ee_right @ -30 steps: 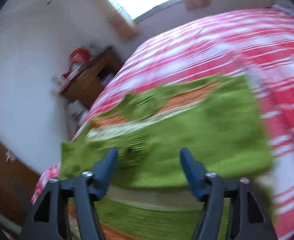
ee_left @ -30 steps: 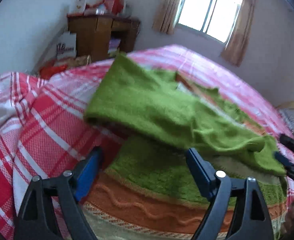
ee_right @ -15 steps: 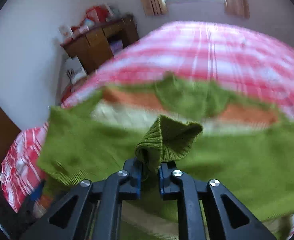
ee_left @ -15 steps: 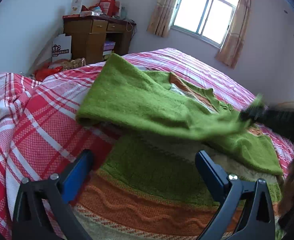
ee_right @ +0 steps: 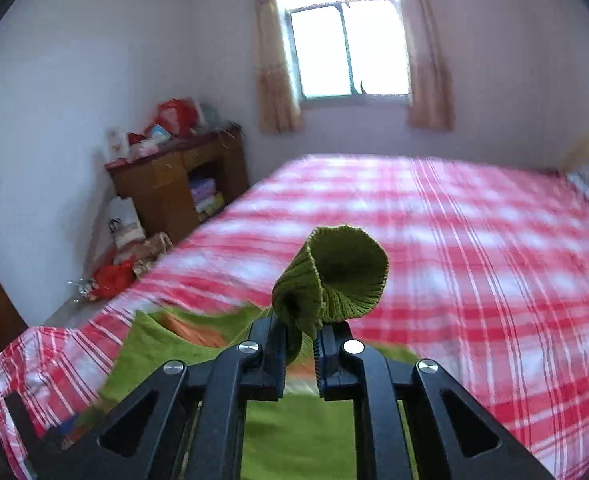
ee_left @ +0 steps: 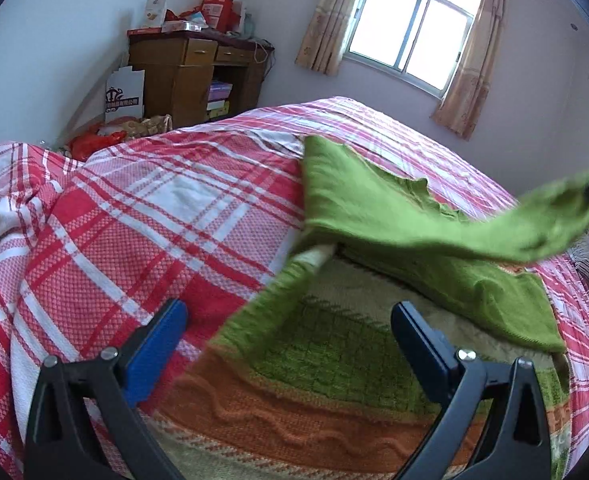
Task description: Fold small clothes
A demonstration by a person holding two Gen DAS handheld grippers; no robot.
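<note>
While the right gripper point(ee_right: 300, 342) pinched the sweater point(ee_left: 334, 352) cuff point(ee_right: 334, 276), left gripper point(ee_left: 290, 332) was spread wide, empty; knit looked soft, light, stretchy.

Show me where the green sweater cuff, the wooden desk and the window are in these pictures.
green sweater cuff point(ee_right: 334, 276): right wrist view, on the ribbed flared end above the clamp.
wooden desk point(ee_left: 182, 76): left wrist view, on its front panel.
window point(ee_left: 410, 36): left wrist view, on the glass.

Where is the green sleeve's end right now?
The sleeve cuff is pinched in the right claw, lifted above the red checked bed. In the left view it stretches off to the right edge.
</note>
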